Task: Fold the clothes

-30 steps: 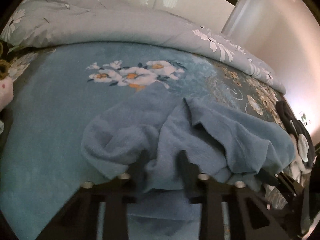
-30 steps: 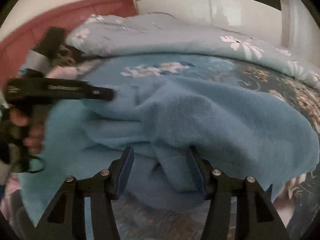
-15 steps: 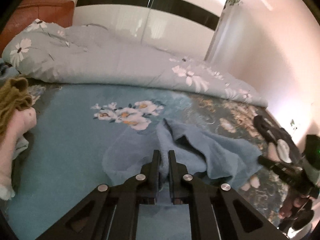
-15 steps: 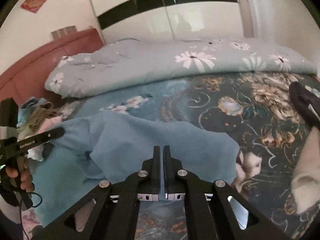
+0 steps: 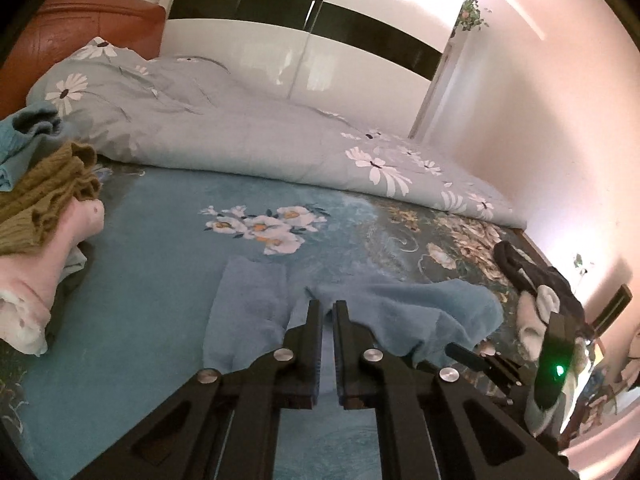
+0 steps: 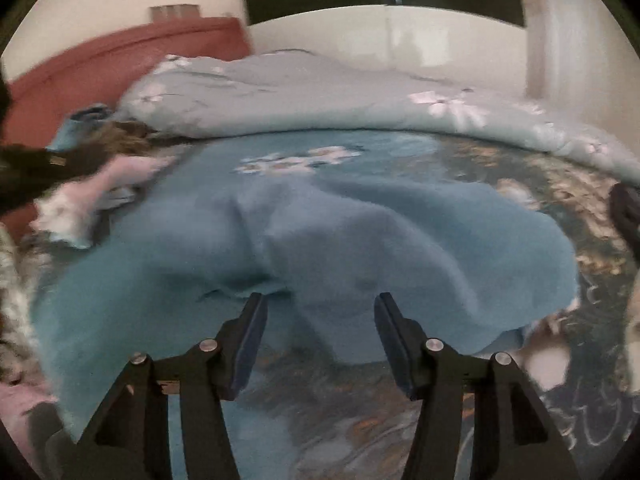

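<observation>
Far to the left of the left claw (image 5: 327, 304), a heap of clothes lay at the edge of the bed: an olive knitted garment (image 5: 48, 196) on top of a pale pink garment (image 5: 52, 256), with a light blue piece (image 5: 28, 128) behind them. Ahead of that claw, past the flowered bedsheet (image 5: 160, 280), a grey floral duvet (image 5: 240, 140) lay bunched along the far side, with a red-brown headboard (image 5: 88, 24) and a white wardrobe with a black stripe (image 5: 304, 40) beyond it.

The left claw's jaws were pressed nearly together and pinched a fold of the blue garment (image 5: 400, 312), which ran up between the two fingers. One flap of it lay flat just left of the fingers; the larger part spread away to the right.

To the right of it, the right claw (image 6: 320, 308) pointed down at the same blue garment (image 6: 400, 248). Its jaws were spreading apart, and the near edge of the cloth lay between the blue pads (image 6: 250, 344) without either pad pressing on it. The cloth rose in soft ridges just ahead of the fingers.

Far right of the right claw, at the edge of the bed, lay a dark garment (image 5: 524, 272) with a white piece (image 5: 536, 316) just beside it.
</observation>
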`<state>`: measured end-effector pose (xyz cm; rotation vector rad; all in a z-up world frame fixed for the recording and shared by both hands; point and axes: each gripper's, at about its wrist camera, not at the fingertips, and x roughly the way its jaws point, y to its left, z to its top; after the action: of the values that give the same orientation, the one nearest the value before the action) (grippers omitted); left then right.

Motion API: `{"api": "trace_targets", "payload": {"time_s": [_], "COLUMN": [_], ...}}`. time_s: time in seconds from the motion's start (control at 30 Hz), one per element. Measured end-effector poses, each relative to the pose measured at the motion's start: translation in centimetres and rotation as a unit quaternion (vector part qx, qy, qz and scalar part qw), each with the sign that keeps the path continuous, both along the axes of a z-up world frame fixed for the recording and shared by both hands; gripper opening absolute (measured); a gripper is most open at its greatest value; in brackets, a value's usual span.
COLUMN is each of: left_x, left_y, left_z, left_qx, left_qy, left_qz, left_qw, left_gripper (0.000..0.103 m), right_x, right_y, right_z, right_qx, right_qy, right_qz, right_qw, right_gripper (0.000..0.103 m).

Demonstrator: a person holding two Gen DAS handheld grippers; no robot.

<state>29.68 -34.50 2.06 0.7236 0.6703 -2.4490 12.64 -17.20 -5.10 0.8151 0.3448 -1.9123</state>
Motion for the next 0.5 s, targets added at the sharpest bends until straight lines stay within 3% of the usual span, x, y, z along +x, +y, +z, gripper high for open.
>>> {"api": "trace_targets", "payload": {"time_s": [0.13,0.2,0.23,0.27,0.3,0.4,0.5], "left_x": [-0.1,-0.3,-0.5,-0.7,-0.9,-2.2,-3.4], "left_y": [-0.6,-1.4,-1.8,-2.0,-2.2,-2.3,-2.2], "left_z": [-1.8,-3.3,-4.1,-4.9,-5.6,-7.1,-8.3], "left_qx": [0.017,0.039,0.05,0.065,0.077,0.09,0.088], "left_qy": [-0.009,-0.019,-0.024,-0.028,-0.028,-0.035,-0.051], "left_qz": [0.001,0.003,0.003,-0.001,-0.005,-0.025,-0.033], "left_qw": [0.9998,0.9991,0.9984,0.9975,0.9966,0.995,0.9943], "left_gripper": [0.007,0.015,0.019,0.03,0.038,0.049,0.052], "right_x": [-1.8,-2.1,-2.2,-2.4,-2.8,-4.4,-5.5], "right_y": [-0.5,-0.3,-0.1,0.0,0.3,1.2,2.4], "right_z": [-1.0,-1.3,-1.3,-1.4,-1.4,-1.6,-1.0], "right_qx": [0.02,0.018,0.017,0.018,0.016,0.005,-0.004], "right_qy": [-0.022,-0.029,-0.025,-0.022,-0.027,-0.044,-0.042], "right_qz": [-0.042,-0.043,-0.046,-0.052,-0.057,-0.07,-0.08], "right_qw": [0.999,0.998,0.998,0.998,0.998,0.997,0.996], "right_gripper": [0.057,0.053,0.037,0.026,0.006,0.003,0.002]}}
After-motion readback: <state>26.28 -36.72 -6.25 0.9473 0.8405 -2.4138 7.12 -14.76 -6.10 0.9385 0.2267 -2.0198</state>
